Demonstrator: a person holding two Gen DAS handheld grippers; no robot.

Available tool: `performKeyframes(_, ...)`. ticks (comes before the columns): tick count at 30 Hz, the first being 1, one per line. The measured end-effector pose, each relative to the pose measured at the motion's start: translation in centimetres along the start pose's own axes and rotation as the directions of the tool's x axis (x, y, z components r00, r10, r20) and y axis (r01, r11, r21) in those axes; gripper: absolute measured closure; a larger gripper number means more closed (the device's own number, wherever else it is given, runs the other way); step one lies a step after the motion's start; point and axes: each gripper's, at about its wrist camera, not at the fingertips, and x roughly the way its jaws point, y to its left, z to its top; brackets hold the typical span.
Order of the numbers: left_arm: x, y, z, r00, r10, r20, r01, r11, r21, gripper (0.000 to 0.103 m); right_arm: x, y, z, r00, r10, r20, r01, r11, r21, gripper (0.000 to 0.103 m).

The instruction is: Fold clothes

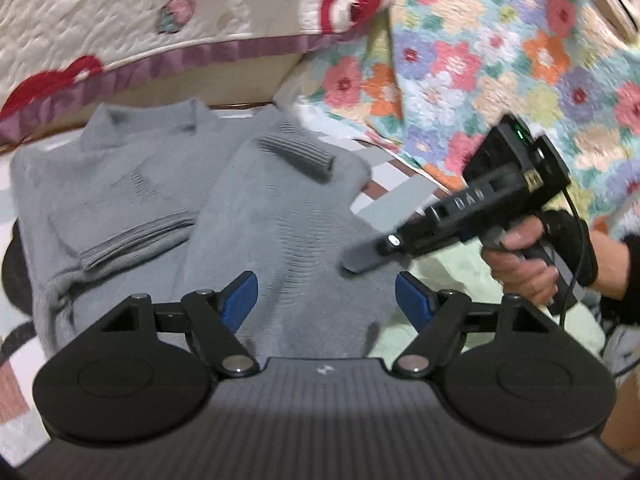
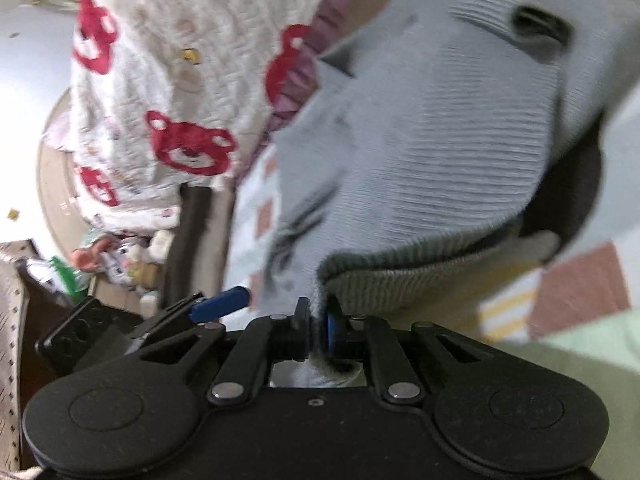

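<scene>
The grey ribbed knit sweater lies on the checked bedcover, sleeves folded in; the right claw clamps its hem to lift it, while the left claw hovers spread apart over that hem, ready to help

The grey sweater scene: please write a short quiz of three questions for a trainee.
1. True or false: the left gripper is open above the grey sweater.
2. What does the right gripper clamp: (a) the bear quilt, (b) the sweater's hem, (c) nothing?
3. Which blanket lies behind the right gripper in the left wrist view?

Key: 1 true; 2 b; 3 the floral blanket.
</scene>
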Motion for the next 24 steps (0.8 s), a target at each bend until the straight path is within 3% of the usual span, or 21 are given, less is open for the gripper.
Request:
performKeyframes(4,1.9,-1.0,-0.4,0.999,-0.022,-0.048,0.024,0.999,0.025,0.018,-0.3,1.4,0.3,0.996,0.068,0.055,-0.064,0.995,-0.077,0.093)
performKeyframes(7,3.5,-1.0,-0.6,0.996,0.054,-0.068,-0.052,0.998,0.025,0.018,-0.3,2.4,1.1,0.991,0.111,0.073,-0.105,0.990,-0.090,0.093)
performKeyframes(9,4.4,-0.8,-0.7,0.991,0.108,-0.076,-0.107,0.994,0.020,0.024,-0.3,3.0,1.6,0.990,0.123,0.067,-0.116,0.988,-0.100,0.093)
performKeyframes(10,4.5,-0.5,-0.7,0.989,0.124,-0.074,-0.124,0.992,0.010,0.031,-0.2,3.3,1.7,0.990,0.126,0.062,-0.119,0.987,-0.108,0.093)
performKeyframes(12,4.6,0.3,-0.5,0.981,0.170,-0.090,-0.173,0.985,-0.026,0.075,-0.3,3.6,1.9,0.992,0.112,0.058,-0.104,0.986,-0.134,0.093)
performKeyframes(13,4.4,0.7,-0.4,0.977,0.191,-0.098,-0.196,0.979,-0.050,0.086,-0.3,3.7,2.0,0.994,0.095,0.056,-0.086,0.985,-0.152,0.093)
performKeyframes(14,4.1,1.2,-0.3,0.973,0.205,-0.102,-0.213,0.974,-0.074,0.094,-0.4,3.7,2.1,0.996,0.076,0.054,-0.066,0.983,-0.172,0.093)
performKeyframes(18,1.3,3.6,-0.2,0.965,0.257,-0.052,-0.263,0.946,-0.190,0.094,-1.3,3.8,2.7,0.999,-0.038,0.029,0.046,0.946,-0.320,0.089)
performKeyframes(20,-0.2,5.0,-0.1,0.953,0.303,-0.010,-0.297,0.924,-0.241,0.095,-2.5,3.0,3.1,0.987,-0.139,0.081,0.159,0.919,-0.360,0.089)
performKeyframes(23,-1.3,7.1,0.6,0.918,0.394,0.053,-0.360,0.880,-0.311,0.095,-4.3,1.7,3.9,0.942,-0.288,0.173,0.334,0.854,-0.398,0.079)
performKeyframes(24,-1.2,7.8,1.0,0.901,0.430,0.065,-0.385,0.859,-0.337,0.095,-4.3,1.5,4.2,0.903,-0.372,0.214,0.430,0.785,-0.446,0.063)
